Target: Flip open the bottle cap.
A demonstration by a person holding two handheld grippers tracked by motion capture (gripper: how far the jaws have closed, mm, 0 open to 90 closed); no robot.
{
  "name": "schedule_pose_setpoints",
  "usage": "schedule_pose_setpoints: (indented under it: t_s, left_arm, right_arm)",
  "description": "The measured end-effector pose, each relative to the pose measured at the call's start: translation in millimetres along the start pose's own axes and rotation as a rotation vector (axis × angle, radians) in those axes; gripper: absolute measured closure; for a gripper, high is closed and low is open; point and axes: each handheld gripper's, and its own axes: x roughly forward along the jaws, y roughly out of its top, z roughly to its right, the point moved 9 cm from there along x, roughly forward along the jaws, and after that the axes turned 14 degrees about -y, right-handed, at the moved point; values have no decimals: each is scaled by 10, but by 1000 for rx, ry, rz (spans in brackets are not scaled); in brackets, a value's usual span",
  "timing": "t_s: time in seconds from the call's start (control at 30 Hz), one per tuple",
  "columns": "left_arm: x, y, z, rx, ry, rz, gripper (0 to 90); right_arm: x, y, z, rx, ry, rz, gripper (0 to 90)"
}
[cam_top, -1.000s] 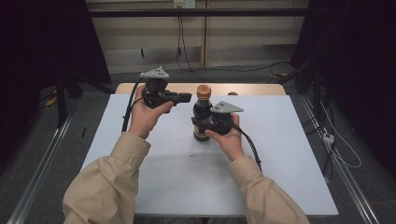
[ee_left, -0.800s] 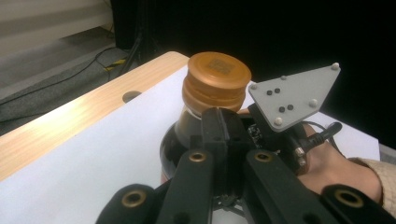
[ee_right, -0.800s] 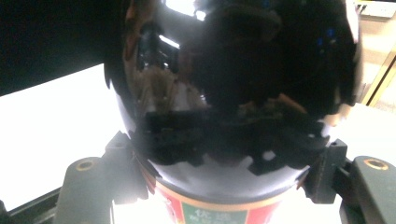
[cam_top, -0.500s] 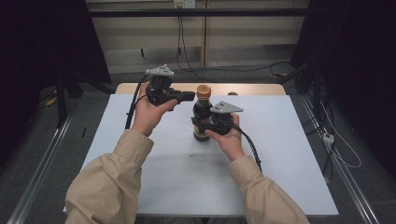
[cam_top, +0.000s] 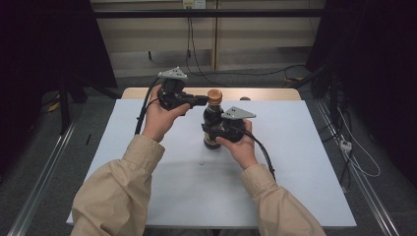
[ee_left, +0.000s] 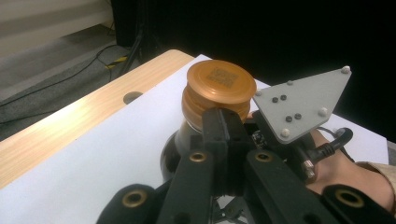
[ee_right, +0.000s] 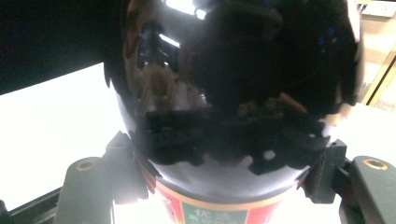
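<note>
Dark bottle [cam_top: 213,129] mid-table, clamped by right gripper [cam_top: 220,132], left gripper [cam_top: 200,101] closed against its orange cap [cam_top: 214,95], white mat [cam_top: 305,162] open around, edges distant.

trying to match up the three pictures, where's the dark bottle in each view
High view: the bottle stands upright at the middle of the white table top, with the right tool clamped on its body.
Left gripper view: centre, seen from above, mostly the orange cap just past the shut left tool.
Right gripper view: very close, the glossy dark body across the centre and top, red label at the bottom edge.
Shared landmark: the white table top.
</note>
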Motion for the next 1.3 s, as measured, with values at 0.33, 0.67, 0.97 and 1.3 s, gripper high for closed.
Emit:
schedule_pose_setpoints:
  t_s: [0.33, 0.67, 0.97, 1.3]
  left_arm:
    - [-5, 20, -21, -8, 19, 3, 900]
    - [10, 47, -17, -19, 47, -18, 900]
    - [28, 60, -5, -17, 55, -20, 900]
    - [47, 76, -2, -18, 46, -30, 900]
  right_arm:
    - [-5, -4, -7, -4, -4, -6, 317]
    - [0, -8, 0, 5, -13, -6, 321]
    - [-2, -9, 11, 11, -10, -8, 322]
    - [-3, -11, 23, 14, 0, -6, 322]
